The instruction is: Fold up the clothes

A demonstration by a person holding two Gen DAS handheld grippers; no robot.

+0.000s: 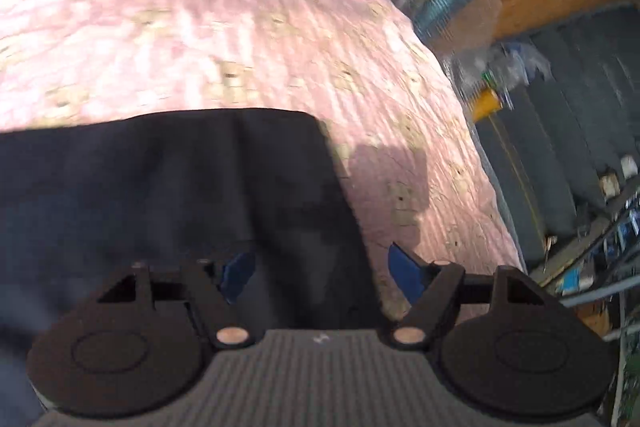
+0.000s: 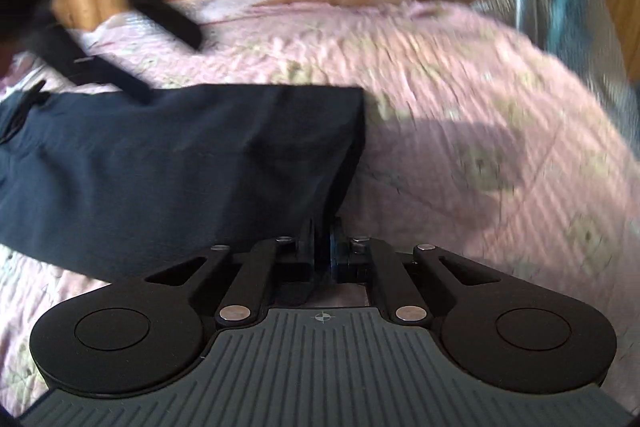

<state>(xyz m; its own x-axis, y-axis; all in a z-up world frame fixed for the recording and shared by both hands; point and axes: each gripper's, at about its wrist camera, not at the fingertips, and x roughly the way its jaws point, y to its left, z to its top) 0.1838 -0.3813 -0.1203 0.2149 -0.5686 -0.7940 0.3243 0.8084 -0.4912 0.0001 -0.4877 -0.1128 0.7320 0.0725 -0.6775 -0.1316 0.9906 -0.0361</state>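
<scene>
The right gripper (image 2: 323, 247) is clamped on the dark garment's (image 2: 180, 163) corner at six o'clock to lift that edge off the pink bedspread (image 2: 480, 107), while the left gripper (image 1: 320, 271) hovers with its fingers apart, ready to catch the cloth.

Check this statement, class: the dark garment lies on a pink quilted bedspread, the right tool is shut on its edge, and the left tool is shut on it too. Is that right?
Not quite. The left tool is open, its blue fingers apart over the dark garment, as the left wrist view shows. The rest holds: the right tool is shut on the garment's edge, on the pink quilted bedspread.
</scene>
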